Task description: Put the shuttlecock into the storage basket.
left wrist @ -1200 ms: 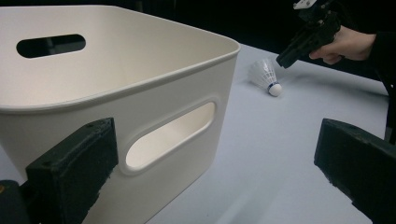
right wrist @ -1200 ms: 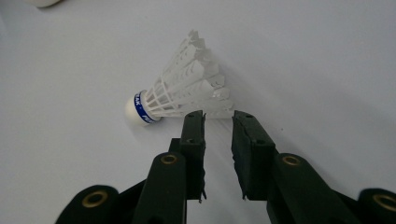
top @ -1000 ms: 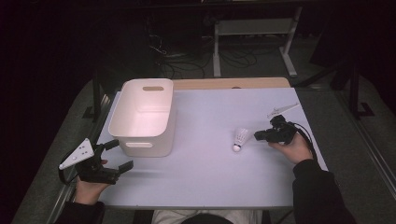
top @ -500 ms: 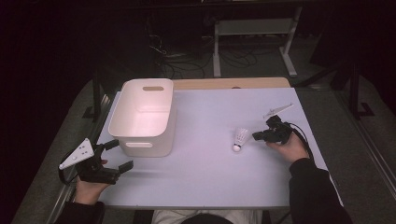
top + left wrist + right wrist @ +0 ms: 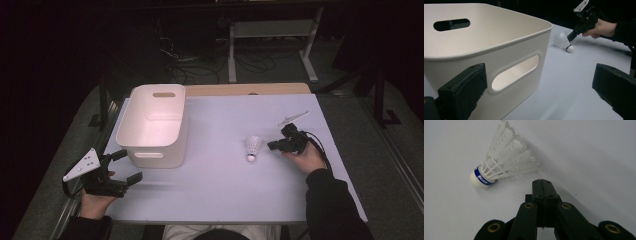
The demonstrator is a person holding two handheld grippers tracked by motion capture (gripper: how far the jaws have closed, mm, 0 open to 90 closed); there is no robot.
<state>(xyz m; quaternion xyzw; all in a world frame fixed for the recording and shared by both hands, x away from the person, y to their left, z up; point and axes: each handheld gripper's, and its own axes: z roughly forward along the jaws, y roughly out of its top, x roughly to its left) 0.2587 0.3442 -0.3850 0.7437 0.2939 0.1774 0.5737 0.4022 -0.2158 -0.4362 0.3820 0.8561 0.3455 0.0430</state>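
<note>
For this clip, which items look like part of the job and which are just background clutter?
Likely in play (judging by position only):
- shuttlecock, lying on the table, right gripper shut just beside it
- white bin, left gripper open near it

Background:
- cables on the floor
- metal stand behind the table

We see a bin [image 5: 499,47] of smooth cream plastic with a soft sheen. The shuttlecock [image 5: 501,157] has a skirt of translucent white plastic ribs, a matt white cap and a glossy blue band. The tabletop [image 5: 225,175] looks like a smooth, matt pale sheet, with a strip of bare wood at its 12 o'clock edge. The left gripper's fingers [image 5: 464,92] carry rough, matt black foam pads. The right gripper [image 5: 543,185] is matt black plastic with brass-coloured rivets.
</note>
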